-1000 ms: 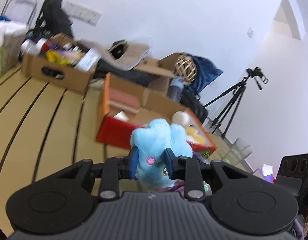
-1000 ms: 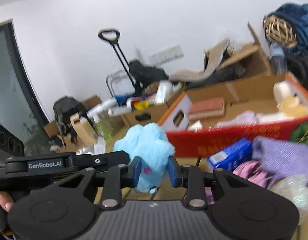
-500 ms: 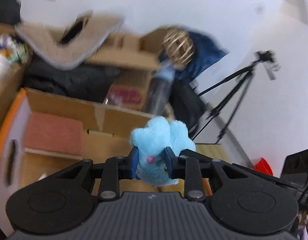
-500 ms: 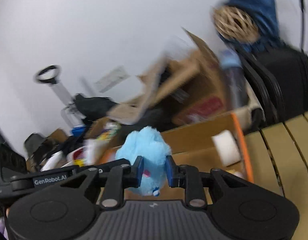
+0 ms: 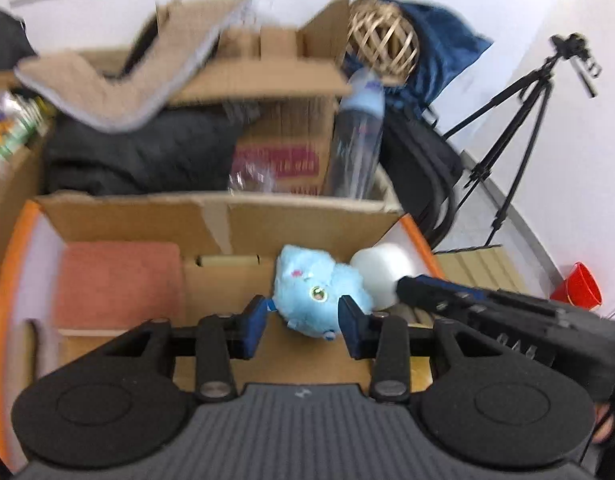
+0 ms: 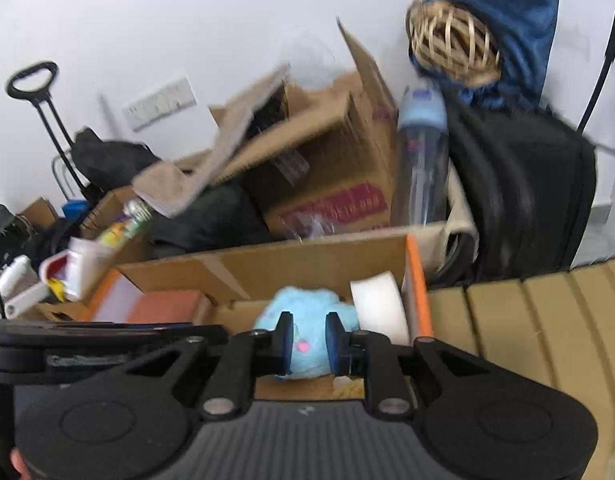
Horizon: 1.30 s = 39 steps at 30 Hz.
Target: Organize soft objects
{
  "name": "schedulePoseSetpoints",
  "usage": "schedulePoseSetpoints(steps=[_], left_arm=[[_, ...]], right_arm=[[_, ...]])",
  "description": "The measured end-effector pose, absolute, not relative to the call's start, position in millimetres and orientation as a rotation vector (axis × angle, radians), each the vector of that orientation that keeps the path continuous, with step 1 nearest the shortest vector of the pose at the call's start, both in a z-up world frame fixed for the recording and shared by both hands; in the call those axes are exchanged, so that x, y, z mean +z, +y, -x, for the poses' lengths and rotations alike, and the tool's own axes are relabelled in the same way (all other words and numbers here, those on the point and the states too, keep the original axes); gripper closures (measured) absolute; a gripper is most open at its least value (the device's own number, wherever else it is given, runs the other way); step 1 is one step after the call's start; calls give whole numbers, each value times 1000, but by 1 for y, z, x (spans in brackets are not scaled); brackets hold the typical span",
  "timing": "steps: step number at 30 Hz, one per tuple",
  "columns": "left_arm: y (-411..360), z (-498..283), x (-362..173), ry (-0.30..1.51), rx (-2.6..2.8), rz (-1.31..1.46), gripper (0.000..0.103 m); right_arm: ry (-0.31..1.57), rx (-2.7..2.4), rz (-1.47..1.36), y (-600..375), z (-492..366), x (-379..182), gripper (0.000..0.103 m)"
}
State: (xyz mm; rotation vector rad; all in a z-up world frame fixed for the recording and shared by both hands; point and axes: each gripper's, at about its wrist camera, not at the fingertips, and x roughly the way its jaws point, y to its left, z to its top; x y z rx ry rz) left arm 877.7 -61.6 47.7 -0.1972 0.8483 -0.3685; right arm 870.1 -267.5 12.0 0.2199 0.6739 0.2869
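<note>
Both grippers had swung from the slatted floor to the open orange-edged box [image 5: 417, 236], carrying the toy with them. My left gripper [image 5: 303, 322] had just been opening, its pads now clear of the one blue plush toy [image 5: 317, 294] lying at frame centre beside one white roll [image 5: 383, 268]. My right gripper [image 6: 309, 344] had just been closing, though I couldn't tell if its pads pressed the plush. I counted one pink pad [image 5: 117, 280], one bottle [image 5: 359, 140], one wicker ball [image 5: 383, 46]. Red carton print was unreadable.

An orange-edged cardboard box [image 5: 119, 216] sits on the slatted table [image 6: 547, 320].
</note>
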Motion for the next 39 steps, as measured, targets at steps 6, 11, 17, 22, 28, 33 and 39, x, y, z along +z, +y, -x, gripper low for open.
schedulePoseSetpoints(steps=[6, 11, 17, 22, 28, 33, 39], left_arm=[[-28, -794, 120, 721, -348, 131, 58], [-1, -705, 150, 616, -285, 85, 56], [20, -553, 140, 376, -153, -5, 39], [25, -434, 111, 253, -108, -21, 19], [27, -325, 49, 254, -48, -7, 9], [22, -301, 35, 287, -108, -65, 7], [22, -306, 27, 318, -101, -34, 7]], right_arm=[[589, 298, -161, -280, -797, 82, 83], [524, 302, -101, -283, -715, 117, 78], [382, 351, 38, -272, -589, 118, 61], [254, 360, 110, -257, -489, 89, 41], [164, 358, 104, -244, -376, 24, 28], [200, 309, -6, -251, -312, -31, 24], [246, 267, 37, -253, -298, -55, 24]])
